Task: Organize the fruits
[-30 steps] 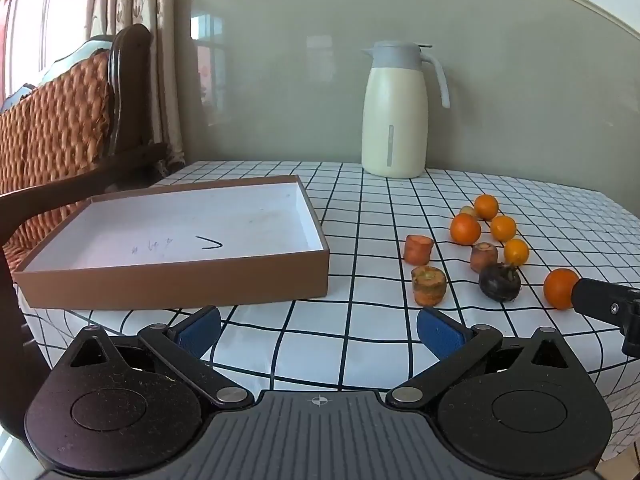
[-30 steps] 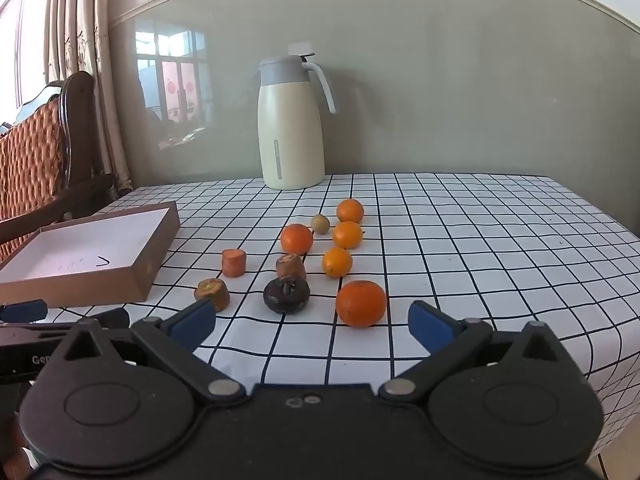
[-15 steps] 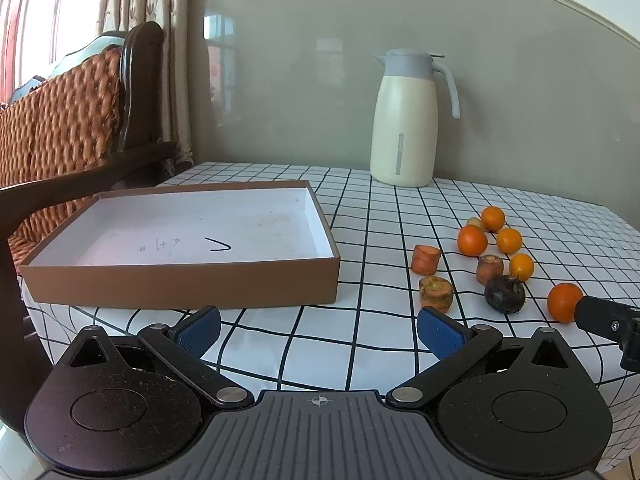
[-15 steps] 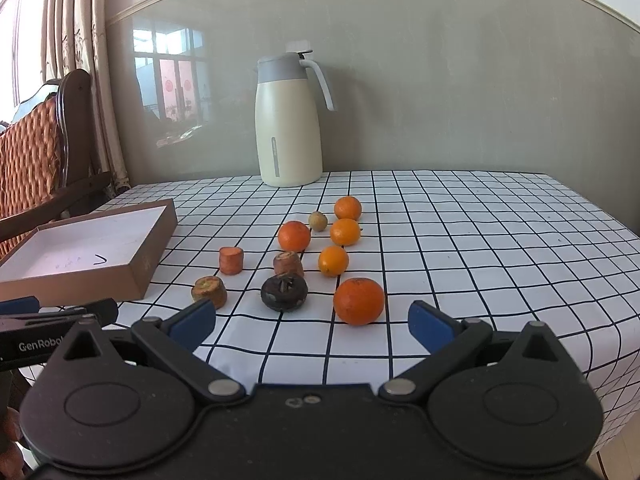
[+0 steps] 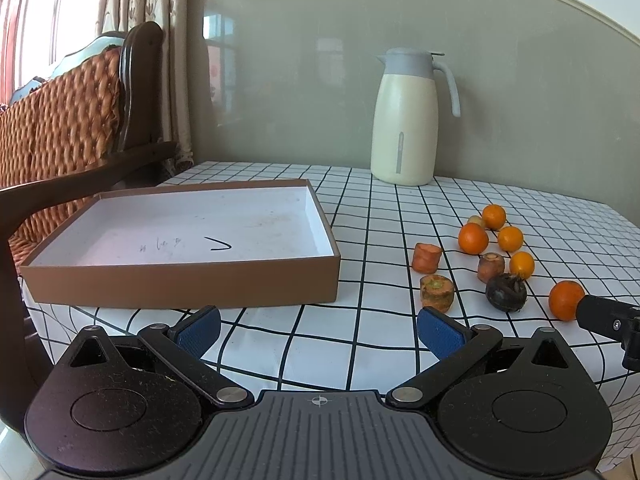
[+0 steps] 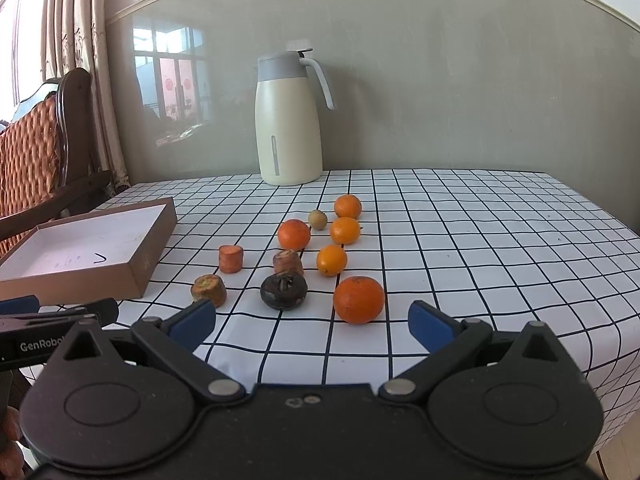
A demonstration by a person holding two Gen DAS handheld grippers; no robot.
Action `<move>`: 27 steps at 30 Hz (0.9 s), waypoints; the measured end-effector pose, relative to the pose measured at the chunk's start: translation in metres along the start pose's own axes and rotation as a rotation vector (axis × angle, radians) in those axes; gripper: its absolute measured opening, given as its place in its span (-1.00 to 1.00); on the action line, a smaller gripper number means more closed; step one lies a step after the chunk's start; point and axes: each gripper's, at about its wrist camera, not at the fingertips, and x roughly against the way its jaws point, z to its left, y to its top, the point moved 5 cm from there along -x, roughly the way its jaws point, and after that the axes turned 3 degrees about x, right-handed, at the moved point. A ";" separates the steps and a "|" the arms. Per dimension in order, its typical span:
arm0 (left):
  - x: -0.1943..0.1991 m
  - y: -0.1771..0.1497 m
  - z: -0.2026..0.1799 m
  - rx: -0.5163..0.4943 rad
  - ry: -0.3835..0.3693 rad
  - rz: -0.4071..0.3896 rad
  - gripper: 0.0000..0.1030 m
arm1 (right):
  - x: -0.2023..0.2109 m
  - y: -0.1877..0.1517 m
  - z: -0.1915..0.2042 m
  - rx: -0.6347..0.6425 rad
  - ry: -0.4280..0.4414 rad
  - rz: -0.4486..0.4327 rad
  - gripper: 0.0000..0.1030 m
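Observation:
Several oranges lie on the checked tablecloth; the nearest orange (image 6: 358,299) sits just beyond my right gripper (image 6: 312,326), which is open and empty. A dark round fruit (image 6: 284,291), three carrot stubs (image 6: 231,258) and a small pale fruit (image 6: 317,219) lie among them. An empty brown box (image 5: 180,240) with a white inside stands to the left. My left gripper (image 5: 318,330) is open and empty in front of the box's near right corner. The fruits show at the right in the left wrist view, with the dark fruit (image 5: 506,292) and nearest orange (image 5: 565,301).
A cream thermos jug (image 6: 289,120) stands at the back of the table against the wall. A wooden chair with orange woven cushion (image 5: 60,120) stands left of the table. The table's front edge (image 6: 360,380) runs just ahead of both grippers.
Both grippers have moved forward and a little up towards the table, so the box and fruits look nearer. Nothing on the table has moved.

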 end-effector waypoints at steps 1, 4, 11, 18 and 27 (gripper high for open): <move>0.000 0.000 0.000 0.000 0.000 0.000 1.00 | 0.000 0.000 0.000 0.001 0.000 0.001 0.88; 0.000 0.000 0.001 0.003 0.000 -0.001 1.00 | 0.000 0.000 0.000 0.002 0.000 0.001 0.88; 0.000 0.000 0.001 0.005 0.000 0.000 1.00 | 0.000 0.000 0.000 0.002 0.002 0.001 0.88; 0.000 0.001 0.001 0.007 0.000 0.000 1.00 | 0.000 0.000 0.000 0.000 0.002 0.002 0.88; 0.000 0.001 0.002 0.007 0.001 -0.001 1.00 | -0.001 0.000 -0.001 -0.004 0.004 0.004 0.88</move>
